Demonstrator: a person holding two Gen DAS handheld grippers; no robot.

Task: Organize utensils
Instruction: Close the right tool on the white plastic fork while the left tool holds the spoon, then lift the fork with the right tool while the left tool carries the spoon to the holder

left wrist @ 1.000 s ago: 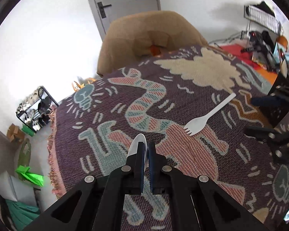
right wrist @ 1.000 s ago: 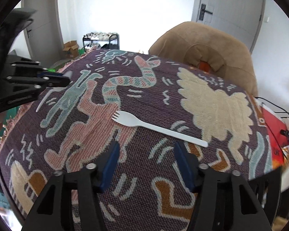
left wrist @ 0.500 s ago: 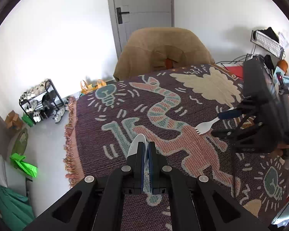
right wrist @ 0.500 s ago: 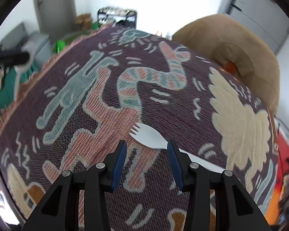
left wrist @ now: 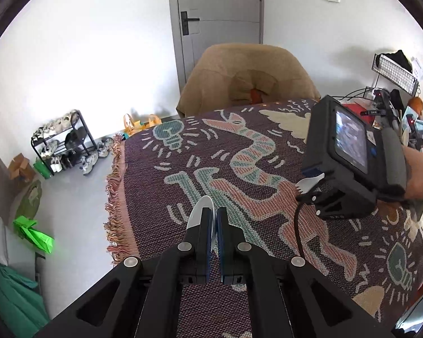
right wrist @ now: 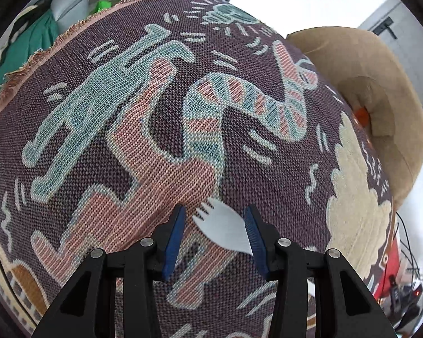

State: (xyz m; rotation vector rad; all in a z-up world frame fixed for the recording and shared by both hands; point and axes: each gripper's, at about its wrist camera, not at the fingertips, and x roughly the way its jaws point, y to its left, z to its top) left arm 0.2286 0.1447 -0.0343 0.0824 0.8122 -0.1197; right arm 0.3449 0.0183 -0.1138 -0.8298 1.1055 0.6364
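Smooth white plastic fork (right wrist: 225,229) on coarse woven blanket (right wrist: 127,129)

fork (right wrist: 225,226) on blanket (right wrist: 127,140) (btwn claw tips), chair (left wrist: 248,79) behind

Your right gripper (right wrist: 215,219) now sits low over the blanket (right wrist: 127,140), its jaws a little narrower than a second ago and straddling the fork (right wrist: 225,229) head at lower centre. In the left view it now hides the fork handle.

Open patterned blanket (right wrist: 121,146) all around; only the white fork (right wrist: 225,228) between the right claw (right wrist: 215,231) pads.
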